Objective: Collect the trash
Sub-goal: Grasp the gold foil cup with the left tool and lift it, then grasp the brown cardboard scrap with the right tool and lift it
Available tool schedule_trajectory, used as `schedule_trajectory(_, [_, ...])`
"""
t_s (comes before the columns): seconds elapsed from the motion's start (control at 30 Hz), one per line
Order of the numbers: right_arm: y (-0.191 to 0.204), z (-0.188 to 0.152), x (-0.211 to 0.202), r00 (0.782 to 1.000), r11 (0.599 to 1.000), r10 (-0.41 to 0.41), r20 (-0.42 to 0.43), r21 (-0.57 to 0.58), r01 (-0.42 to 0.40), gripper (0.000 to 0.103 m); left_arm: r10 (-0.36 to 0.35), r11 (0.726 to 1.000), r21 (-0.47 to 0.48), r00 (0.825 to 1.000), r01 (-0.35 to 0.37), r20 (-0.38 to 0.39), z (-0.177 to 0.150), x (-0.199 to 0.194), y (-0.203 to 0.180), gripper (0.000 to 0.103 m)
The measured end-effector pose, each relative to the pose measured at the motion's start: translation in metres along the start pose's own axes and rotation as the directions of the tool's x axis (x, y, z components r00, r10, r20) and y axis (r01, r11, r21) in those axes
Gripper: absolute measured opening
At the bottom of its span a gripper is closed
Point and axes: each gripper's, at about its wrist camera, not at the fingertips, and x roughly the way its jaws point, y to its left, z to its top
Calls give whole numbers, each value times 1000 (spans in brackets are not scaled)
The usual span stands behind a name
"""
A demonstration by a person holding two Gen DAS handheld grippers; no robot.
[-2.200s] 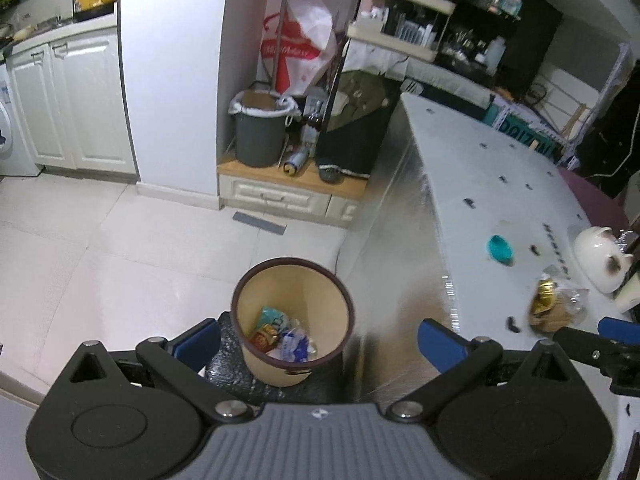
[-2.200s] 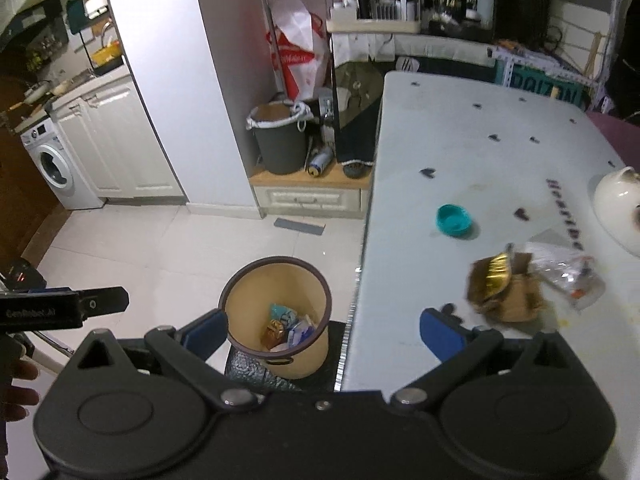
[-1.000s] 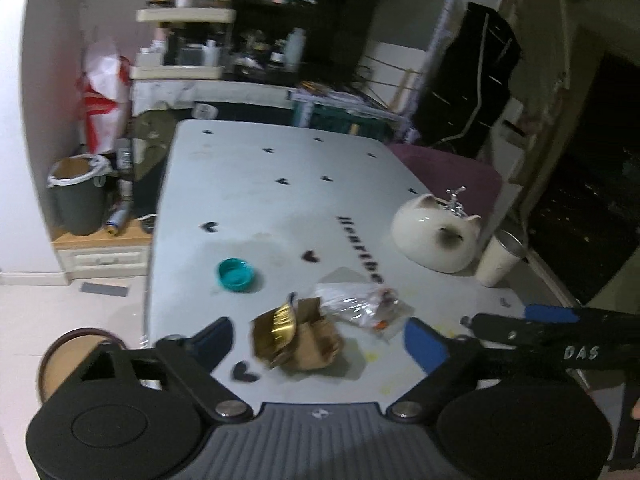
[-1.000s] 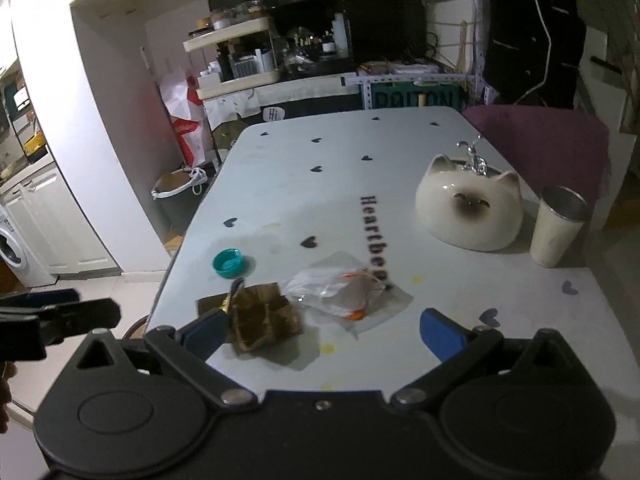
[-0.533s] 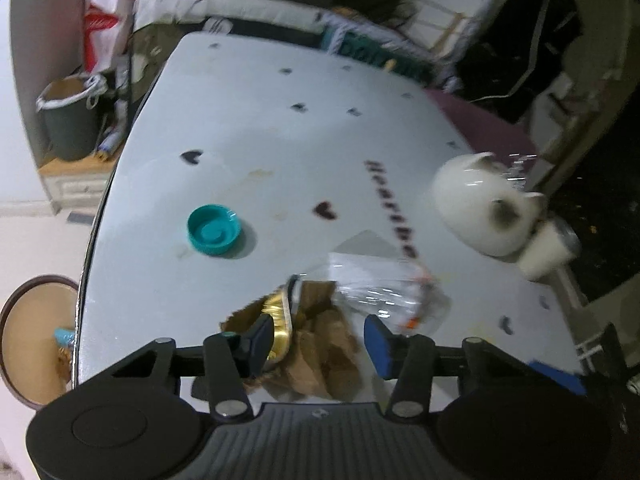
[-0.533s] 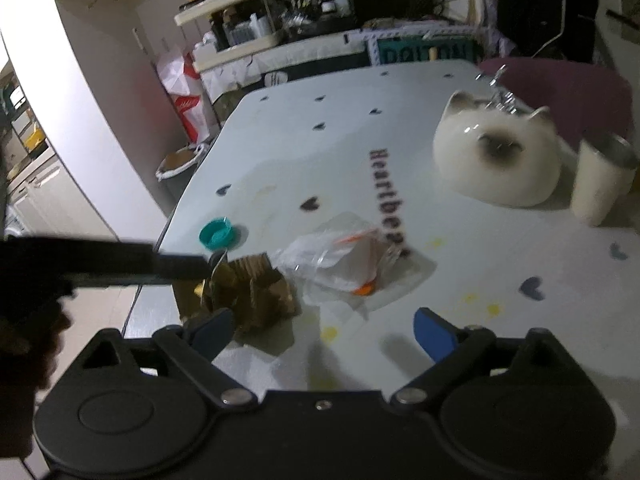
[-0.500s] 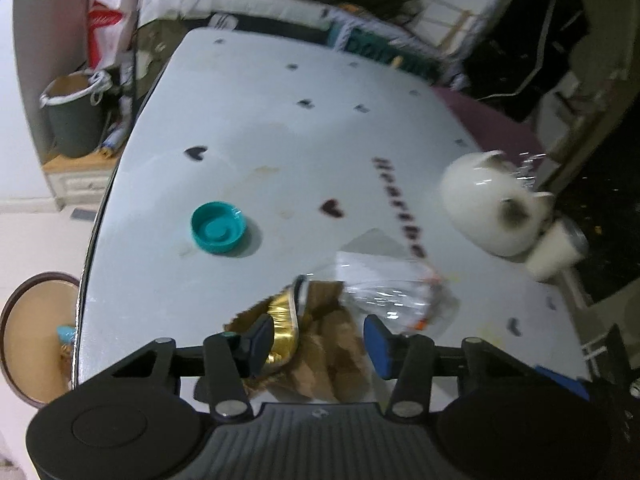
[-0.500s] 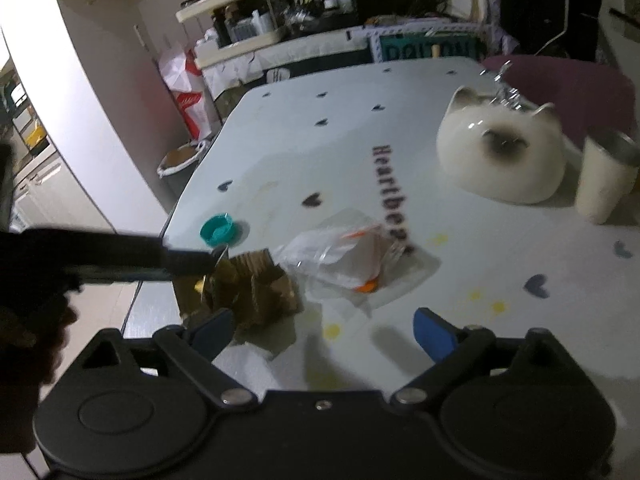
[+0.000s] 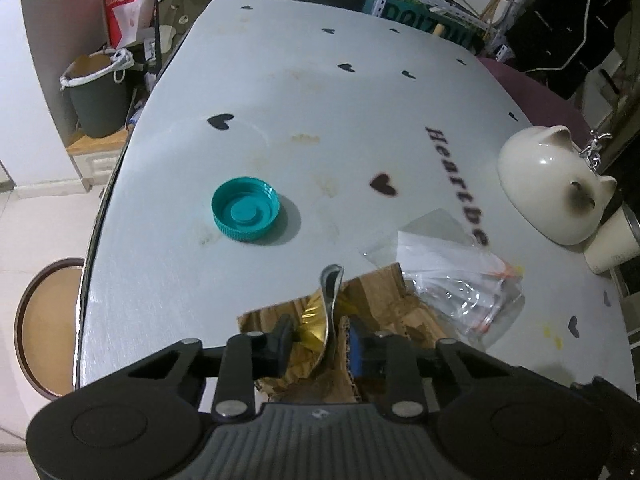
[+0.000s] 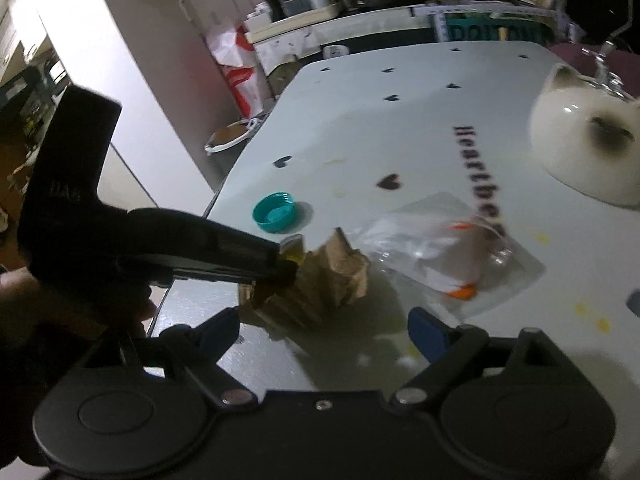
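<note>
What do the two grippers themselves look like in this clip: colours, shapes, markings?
Both are matte black. The left gripper has a ribbed grey centre plate, round discs either side, angular linkage arms with silver pivot screws, and a blue pad on one finger. The right gripper has the same discs and linkages with blue pads on both fingers. Seen from the right wrist, the left one has a long black body with faint lettering.

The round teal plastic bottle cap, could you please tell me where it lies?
The round teal plastic bottle cap lies open side up on the white heart-print table, near its left edge, beyond the crumpled brown cardboard.
</note>
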Motion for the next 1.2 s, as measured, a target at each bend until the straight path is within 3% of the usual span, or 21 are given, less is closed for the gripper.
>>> schedule_trajectory(0.33, [25, 4, 9, 1000, 990, 21, 23, -141, -18, 91, -49, 999, 18, 999, 49, -3, -7, -9, 3, 26])
schedule_trajectory(0.5, [20, 0, 8, 998, 991, 63, 6, -121, -62, 92, -97, 995, -7, 995, 97, -39, -16, -11, 8, 25])
schedule_trajectory(0.77, [14, -36, -21, 985, 981, 142, -95, -122, -153, 73, -228, 973, 1, 962, 231, -152, -49, -30, 7, 26])
schedule_trajectory(0.9, [17, -63, -36, 978, 976, 136, -159, -148, -160, 62, -276, 959, 17, 942, 284, -189, -65, -39, 2, 35])
schedule_trajectory(1.03, [21, -79, -44, 971, 975, 140, -195, -147, -170, 54, -272, 958, 35, 938, 286, -214, -72, -39, -7, 37])
schedule_trajectory(1.2, [28, -88, -49, 970, 974, 131, -203, -154, -164, 52, -245, 956, 99, 938, 275, -246, -73, -34, -23, 37])
